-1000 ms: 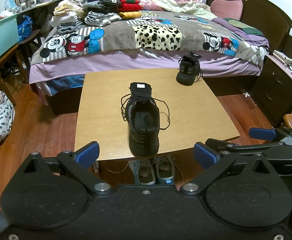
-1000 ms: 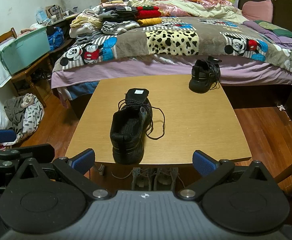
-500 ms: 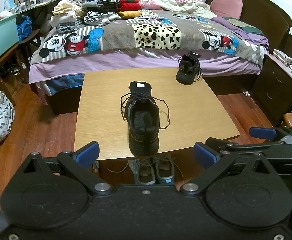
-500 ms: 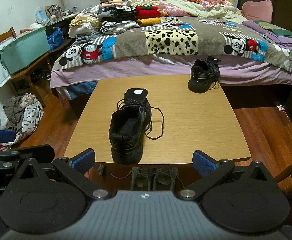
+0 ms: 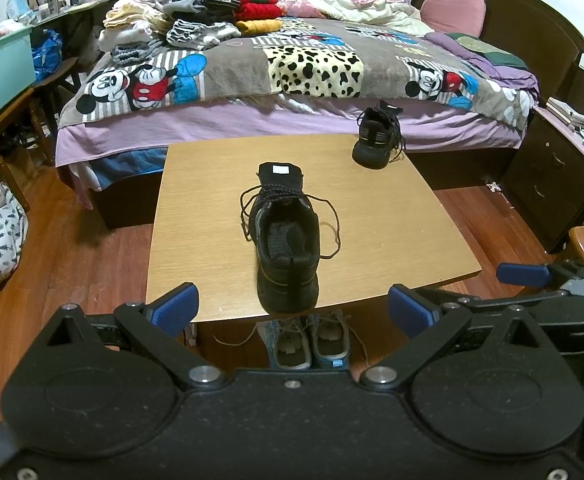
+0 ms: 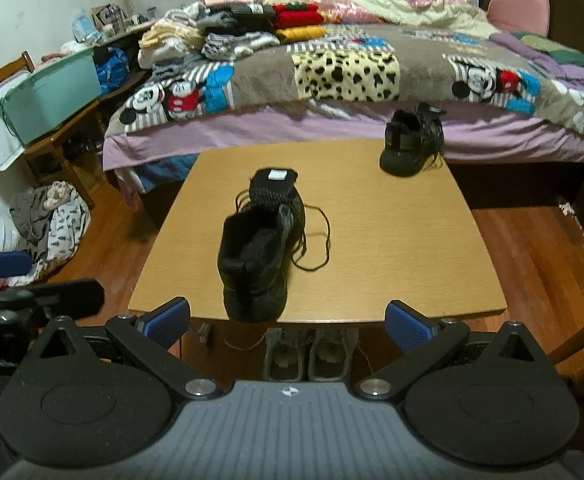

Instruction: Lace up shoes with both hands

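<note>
We have moved a little closer. Our left claw (image 5: 292, 308) and right claw (image 6: 287, 320) are spread wide, holding nothing. The shoe (image 5: 285, 240) sits on the bench (image 5: 392, 220), laces (image 5: 330, 226) loose.

This is a bedroom in a lived-in home. A wide bed with a dark curved wooden headboard (image 5: 540, 36) fills the far side, covered by a grey-brown cartoon-mouse blanket with a leopard-print patch (image 5: 275, 68) over a lilac sheet (image 6: 332, 132). Stacks of folded clothes in red, yellow and striped fabrics (image 5: 211, 20) sit on it, beside a pink pillow (image 5: 454, 14). A dark wooden bedside cabinet with drawers (image 5: 552, 184) stands at the right. Near the bed's foot is a low light-wood table (image 5: 392, 224) on a reddish wooden floor (image 5: 83, 264). A heap of laundry (image 6: 47, 216) lies by the left wall, below a mint-green plastic storage box (image 6: 51, 96).
</note>
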### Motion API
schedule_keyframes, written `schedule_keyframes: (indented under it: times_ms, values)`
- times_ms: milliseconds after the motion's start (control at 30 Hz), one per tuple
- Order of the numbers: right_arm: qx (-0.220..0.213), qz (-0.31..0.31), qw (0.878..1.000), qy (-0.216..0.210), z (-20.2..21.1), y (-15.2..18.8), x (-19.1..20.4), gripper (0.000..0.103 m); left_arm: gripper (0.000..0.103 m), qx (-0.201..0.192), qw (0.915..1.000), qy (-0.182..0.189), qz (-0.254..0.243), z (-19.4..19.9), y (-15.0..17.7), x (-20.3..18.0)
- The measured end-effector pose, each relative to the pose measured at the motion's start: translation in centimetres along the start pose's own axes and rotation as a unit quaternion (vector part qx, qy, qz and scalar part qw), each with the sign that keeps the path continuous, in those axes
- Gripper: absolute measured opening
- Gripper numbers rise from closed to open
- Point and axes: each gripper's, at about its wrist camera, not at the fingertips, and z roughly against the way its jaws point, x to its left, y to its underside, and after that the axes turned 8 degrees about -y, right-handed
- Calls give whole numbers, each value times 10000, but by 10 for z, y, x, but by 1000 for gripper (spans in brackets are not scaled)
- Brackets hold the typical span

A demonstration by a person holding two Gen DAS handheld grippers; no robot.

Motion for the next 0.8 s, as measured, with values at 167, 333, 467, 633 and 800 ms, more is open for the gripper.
schedule_keyframes:
  times_ms: [167, 333, 467, 633, 800]
  values:
    - [-52, -197, 9997, -136, -7, 0, -8, 103, 102, 51, 10000, 20, 18, -9, -1, 1]
    - [-112, -265, 9995, -100, -19, -1, -14, 103, 102, 121, 9999, -13, 6, -23, -3, 3]
    - [-32, -290, 9996, -39, -34, -3, -22, 103, 102, 204, 9998, -19, -12, -36, -6, 5]
    - [-118, -383, 9991, -138, -49, -4, -33, 103, 102, 319, 9995, -60, -67, -55, -9, 6]
    - [-167, -374, 9991, -97, -62, -11, -41, 103, 102, 428, 9990, -70, -48, -73, -14, 10]
